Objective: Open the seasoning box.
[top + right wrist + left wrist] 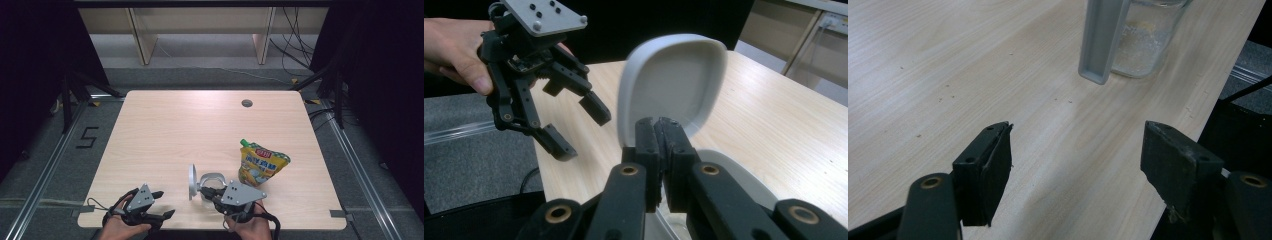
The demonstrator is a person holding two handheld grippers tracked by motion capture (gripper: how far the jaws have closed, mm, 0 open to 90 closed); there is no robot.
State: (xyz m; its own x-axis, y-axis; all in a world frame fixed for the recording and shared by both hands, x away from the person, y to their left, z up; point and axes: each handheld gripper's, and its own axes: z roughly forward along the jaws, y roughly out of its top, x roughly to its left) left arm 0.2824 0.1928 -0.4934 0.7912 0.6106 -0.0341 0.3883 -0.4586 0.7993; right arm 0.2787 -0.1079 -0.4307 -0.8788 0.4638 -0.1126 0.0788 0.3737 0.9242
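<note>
**Materials and finishes on the table**

The table (165, 130) is faced with pale wood-grain laminate, smooth and lightly sheened, and a few dark specks are seen on it in the left gripper view. The jar (1143, 45) is made of clear glass, fogged inside by a whitish powdery residue. Its hinged lid (674, 82) is moulded in light grey plastic with a smooth, satin finish. The snack pouch (261, 164) is formed of glossy printed film in yellow and green. The left gripper (569, 127) and right gripper (659, 135) are built of matt black plastic with brass-coloured pivot bushings; a brushed grey metal plate is carried on top of each, and the jaw pads appear slightly scuffed.
</note>
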